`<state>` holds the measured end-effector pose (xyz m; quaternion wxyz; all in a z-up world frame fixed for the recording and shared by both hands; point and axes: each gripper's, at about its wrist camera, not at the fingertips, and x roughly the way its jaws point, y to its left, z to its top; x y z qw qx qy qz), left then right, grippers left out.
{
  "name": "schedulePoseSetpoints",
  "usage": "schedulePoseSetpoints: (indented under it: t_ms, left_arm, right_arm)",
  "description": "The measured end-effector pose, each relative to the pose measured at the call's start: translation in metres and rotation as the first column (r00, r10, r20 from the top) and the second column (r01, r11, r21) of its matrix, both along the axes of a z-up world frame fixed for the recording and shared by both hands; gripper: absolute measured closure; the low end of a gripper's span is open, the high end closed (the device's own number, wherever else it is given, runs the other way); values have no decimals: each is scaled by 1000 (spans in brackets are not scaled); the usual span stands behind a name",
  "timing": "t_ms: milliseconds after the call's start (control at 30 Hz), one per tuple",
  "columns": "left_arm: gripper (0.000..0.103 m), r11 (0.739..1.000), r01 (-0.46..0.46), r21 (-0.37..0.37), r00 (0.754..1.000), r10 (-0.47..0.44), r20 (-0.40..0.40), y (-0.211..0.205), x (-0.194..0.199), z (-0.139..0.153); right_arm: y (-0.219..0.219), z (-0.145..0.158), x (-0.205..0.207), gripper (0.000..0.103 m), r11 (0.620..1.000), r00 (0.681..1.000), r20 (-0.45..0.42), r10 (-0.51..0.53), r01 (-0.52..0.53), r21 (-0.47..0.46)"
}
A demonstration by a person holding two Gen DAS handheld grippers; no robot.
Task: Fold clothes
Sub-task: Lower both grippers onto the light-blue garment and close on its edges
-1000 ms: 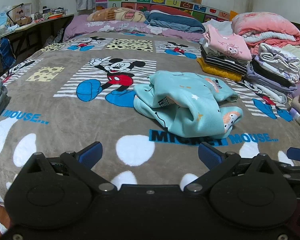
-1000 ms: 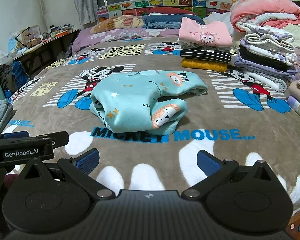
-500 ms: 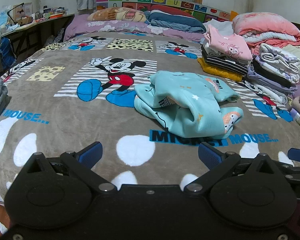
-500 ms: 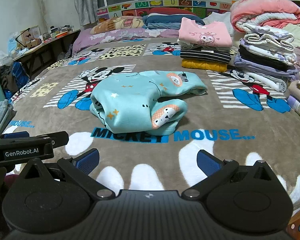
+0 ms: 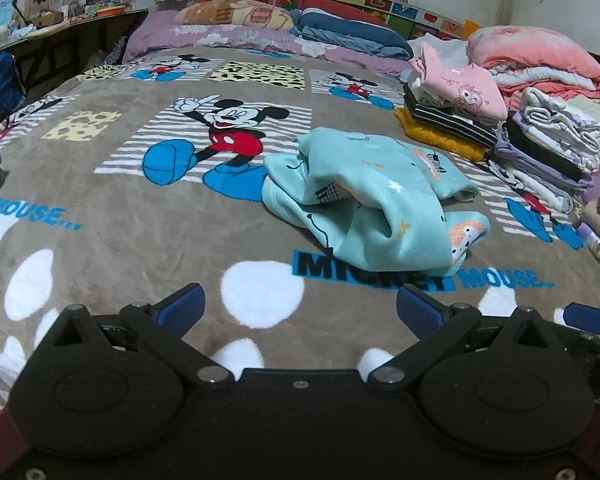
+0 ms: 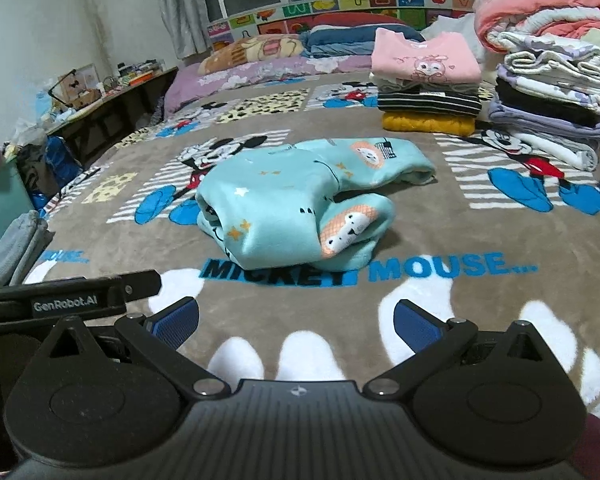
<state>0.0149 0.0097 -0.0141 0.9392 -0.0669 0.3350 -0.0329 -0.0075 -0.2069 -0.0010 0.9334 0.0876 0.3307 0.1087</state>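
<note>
Jaws of left gripper and right gripper spread, empty. Risk: teal garment lies bunched; blind pinch could catch several layers, skewing fold.

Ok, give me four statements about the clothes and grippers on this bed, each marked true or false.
1. The teal garment lies crumpled on the Mickey Mouse blanket. True.
2. The left gripper is clamped on the teal garment. False: it is open, short of it.
3. A pink top crowns a folded stack. True.
4. The right gripper holds a striped shirt. False: it is open and holds nothing.
</note>
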Motion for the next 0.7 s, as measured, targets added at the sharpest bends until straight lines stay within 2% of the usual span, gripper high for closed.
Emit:
schedulePoseSetpoints:
  t_ms: [167, 300, 400, 500, 700]
  left_arm:
    - [0, 1000, -19, -20, 997, 20, 76, 4, 0, 1]
    - [0, 1000, -5, 7, 1000, 5, 16, 5, 9, -5]
    - [0, 999, 37, -20, 999, -37, -24, 9, 16, -10]
    - [0, 999, 45, -31, 999, -45, -5, 13, 20, -11]
    - [0, 989, 67, -129, 998, -67, 10, 39, 59, -11]
  right_arm:
    - [-6, 5, 6, 0, 999, 999, 52, 11, -13, 32]
    - [-14, 6, 13, 0, 998, 996, 84, 15, -21, 66]
    - [-16, 2, 18, 0, 996, 995, 94, 34, -41, 81]
    - [-13, -2, 26, 0, 994, 996, 48, 72, -75, 76]
    - [-9, -1, 47, 0, 991, 991, 35, 127, -128, 40]
